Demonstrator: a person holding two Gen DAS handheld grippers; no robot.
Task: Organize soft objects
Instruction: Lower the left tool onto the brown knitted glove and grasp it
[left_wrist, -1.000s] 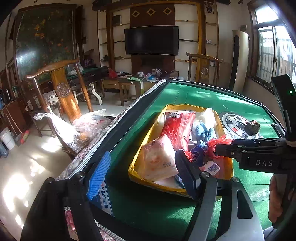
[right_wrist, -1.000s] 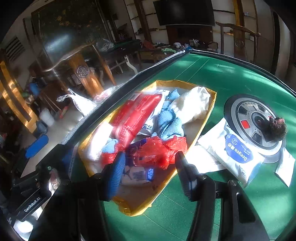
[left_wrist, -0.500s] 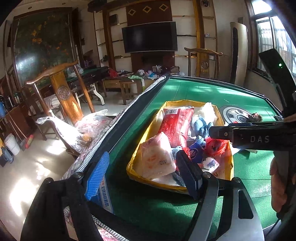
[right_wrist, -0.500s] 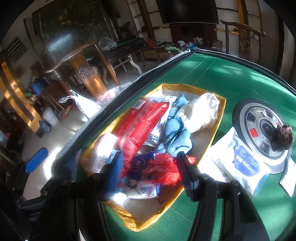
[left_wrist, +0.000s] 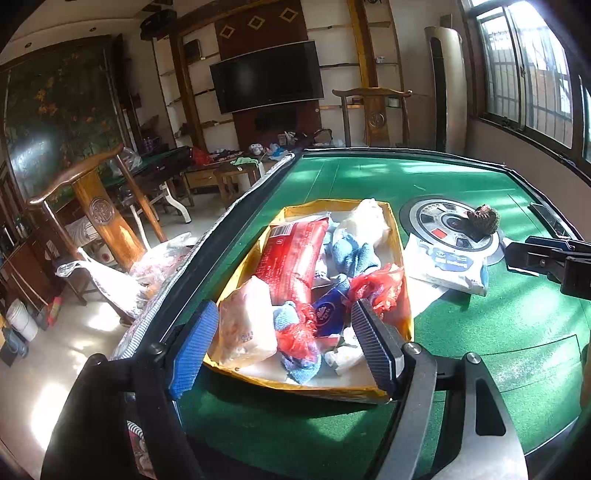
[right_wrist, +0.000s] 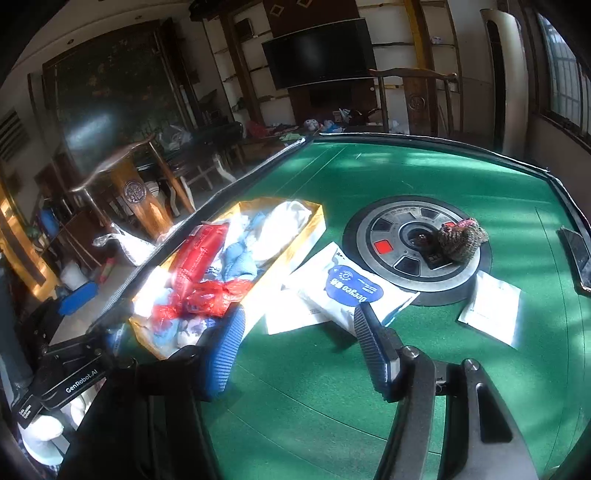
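Soft objects — red packet (left_wrist: 295, 258), blue cloth (left_wrist: 352, 253), white bundle (left_wrist: 369, 221), red plastic bag (left_wrist: 380, 286) — piled in yellow tray (left_wrist: 400, 254) on green table (left_wrist: 406, 177), near its left edge. Wipes pack (right_wrist: 351, 291) lies just beside tray, touching round centre console (right_wrist: 399, 240). Knitted brown item (right_wrist: 461, 236) sits on console. Left gripper (left_wrist: 284, 343) jaws spread wide, empty, above tray's near end. Right gripper (right_wrist: 299, 339) likewise agape, holding nothing, over table before wipes pack.

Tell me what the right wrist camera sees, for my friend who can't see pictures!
An open right gripper hovers over a green table, aimed at a white wipes pack with a blue label. To its left sits a yellow tray full of soft packets and cloths; a knitted brown bundle rests on the table's round centre panel.
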